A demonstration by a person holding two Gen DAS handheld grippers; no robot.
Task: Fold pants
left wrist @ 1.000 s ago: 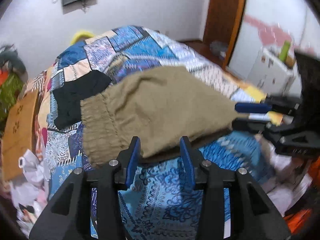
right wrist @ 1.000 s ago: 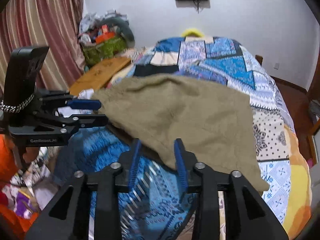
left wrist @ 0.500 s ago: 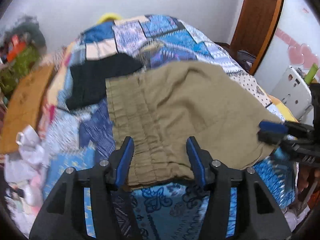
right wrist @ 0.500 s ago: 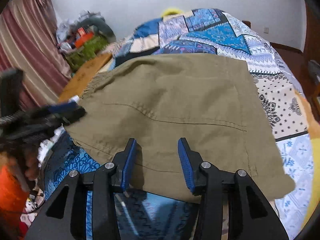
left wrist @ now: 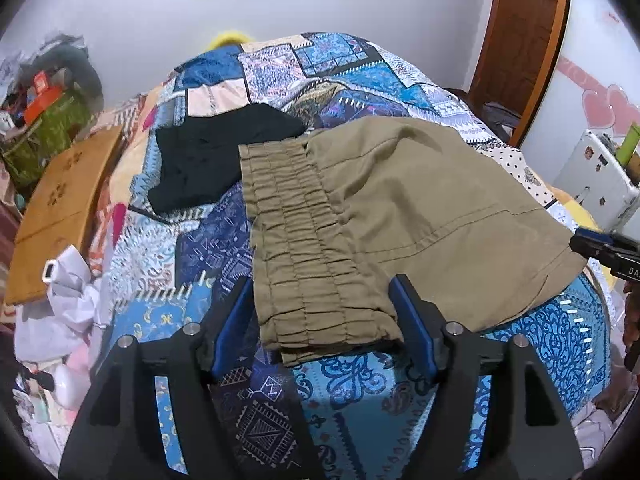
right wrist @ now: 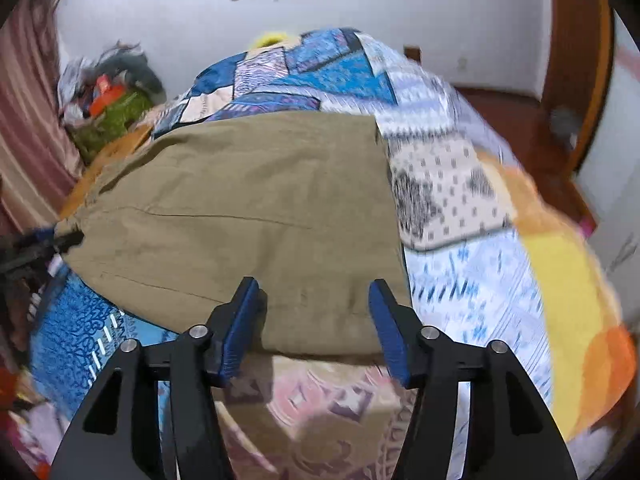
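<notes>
The khaki pants lie folded flat on the patchwork bedspread. In the left wrist view the gathered elastic waistband points at me. My left gripper is open, its blue pads on either side of the waistband's near corner, holding nothing. In the right wrist view the pants show their hem end. My right gripper is open, straddling the near hem edge, empty. The right gripper also shows at the right edge of the left wrist view.
A black garment lies on the bed beyond the waistband. A wooden board and white bags sit left of the bed. A white case and a wooden door frame stand at the right.
Both grippers have let go of the pants and opened wider. The pants have dropped flat onto the bed. Each gripper has swung to face its own end of the garment.
</notes>
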